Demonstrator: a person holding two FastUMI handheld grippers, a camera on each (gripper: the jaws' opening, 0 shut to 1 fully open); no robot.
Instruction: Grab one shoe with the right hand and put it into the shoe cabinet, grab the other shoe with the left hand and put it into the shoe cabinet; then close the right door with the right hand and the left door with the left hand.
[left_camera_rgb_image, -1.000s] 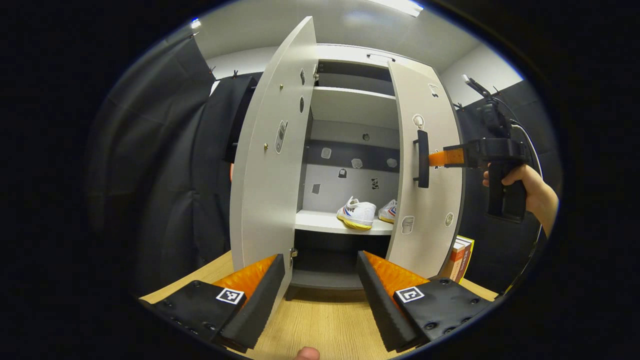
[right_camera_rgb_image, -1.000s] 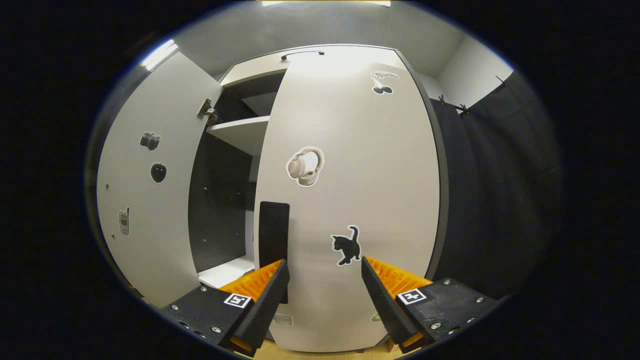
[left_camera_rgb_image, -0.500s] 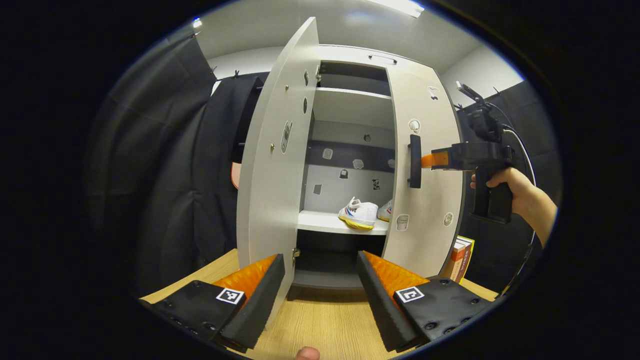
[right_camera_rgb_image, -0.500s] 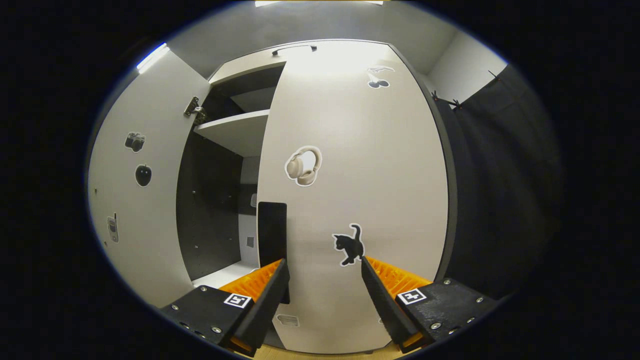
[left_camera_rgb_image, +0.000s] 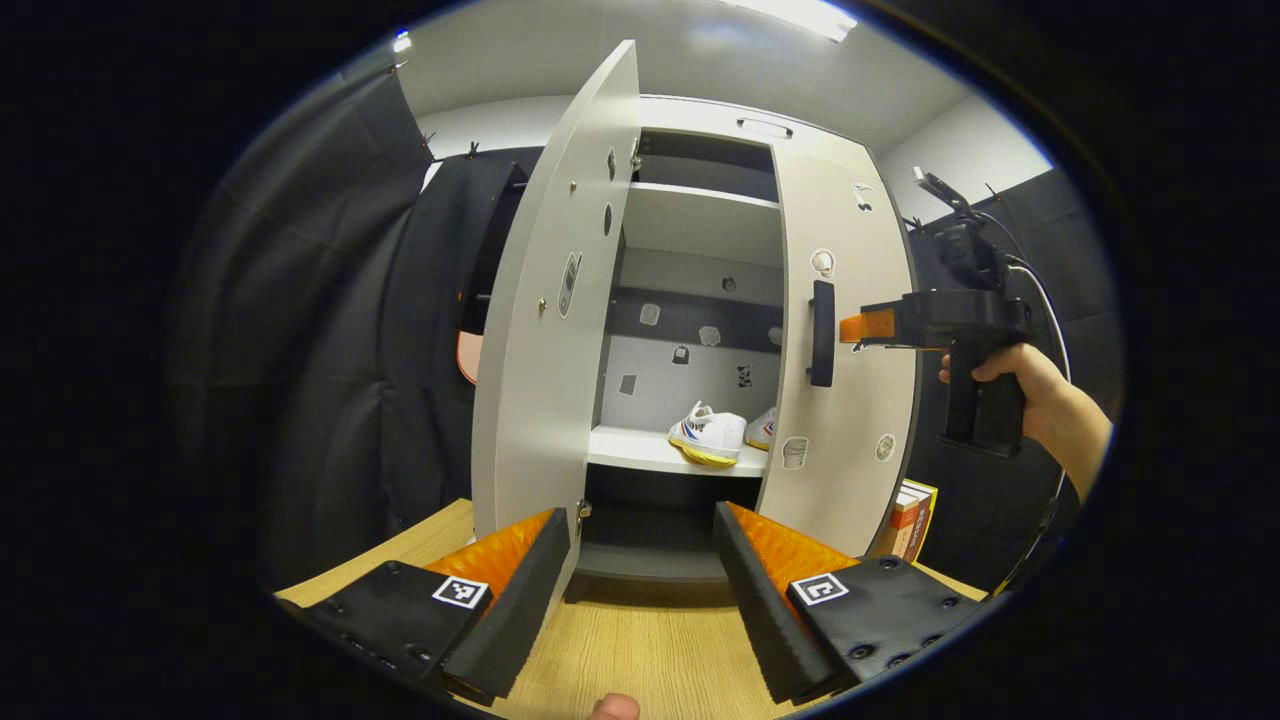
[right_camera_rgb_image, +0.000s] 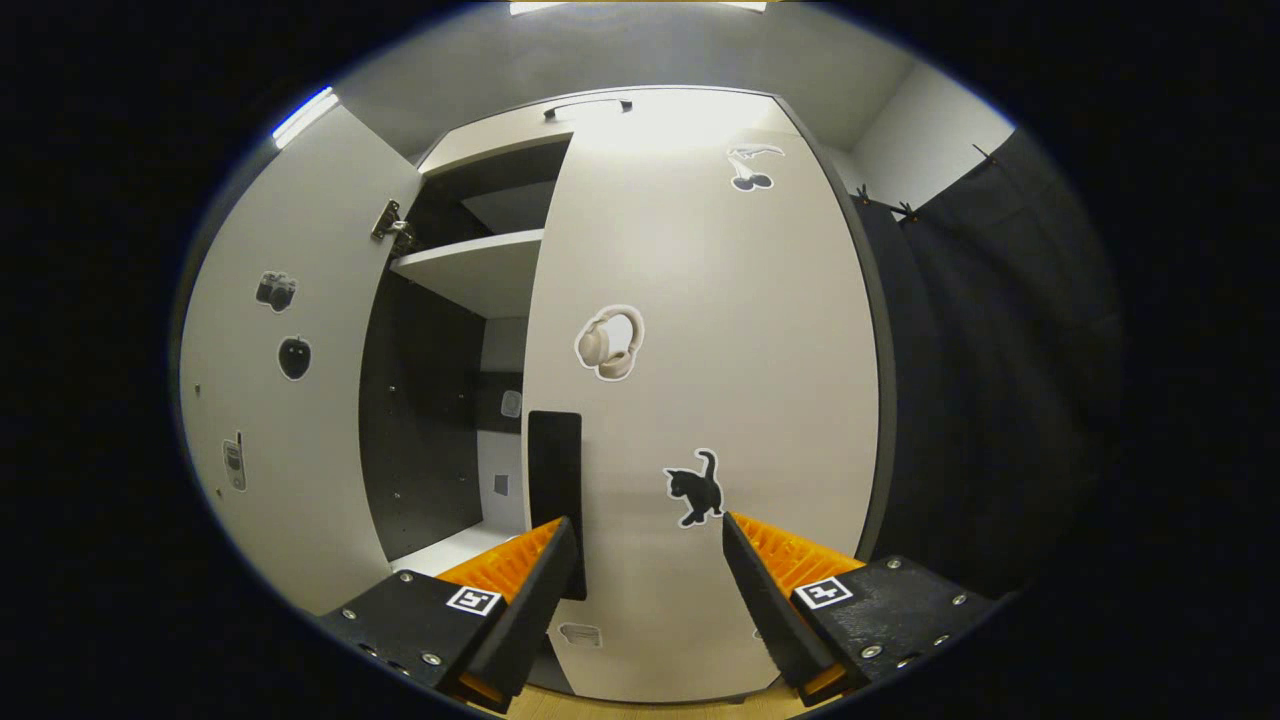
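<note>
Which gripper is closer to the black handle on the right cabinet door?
The right. The right gripper is at the right door's face, just beside the handle. The left gripper hangs back over the wooden table, open, facing the shoes.

Bright ceiling lights (left_camera_rgb_image: 800, 12) from above; glare on the right door (right_camera_rgb_image: 700, 300) top. Sharp focus, strong fisheye bending at edges.
</note>
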